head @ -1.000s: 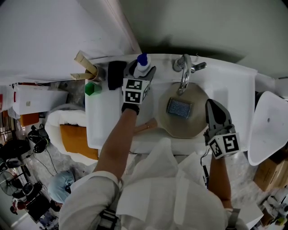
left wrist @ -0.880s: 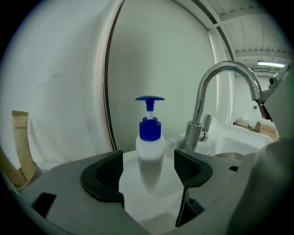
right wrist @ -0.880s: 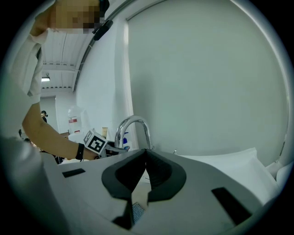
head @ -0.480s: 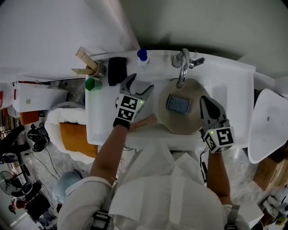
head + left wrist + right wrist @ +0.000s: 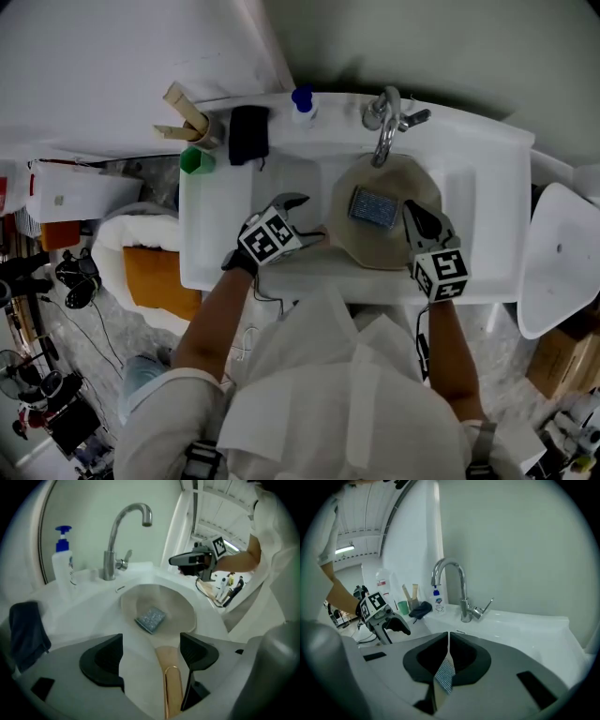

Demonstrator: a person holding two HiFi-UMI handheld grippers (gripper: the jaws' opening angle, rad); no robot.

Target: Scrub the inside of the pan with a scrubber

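White sink [image 5: 483, 178] with a round beige pan [image 5: 370, 251] lying in its basin under the chrome tap [image 5: 384, 136]. A grey-blue rectangular scrubber [image 5: 375, 206] rests flat inside the pan. The left gripper [image 5: 151, 644] has just been opening its jaws, which stand wide apart astride the pan's wooden handle [image 5: 169, 681] without clamping it. The right gripper [image 5: 448, 640], jaws pressed together and empty, hangs over the pan's near right rim, just beside the scrubber.
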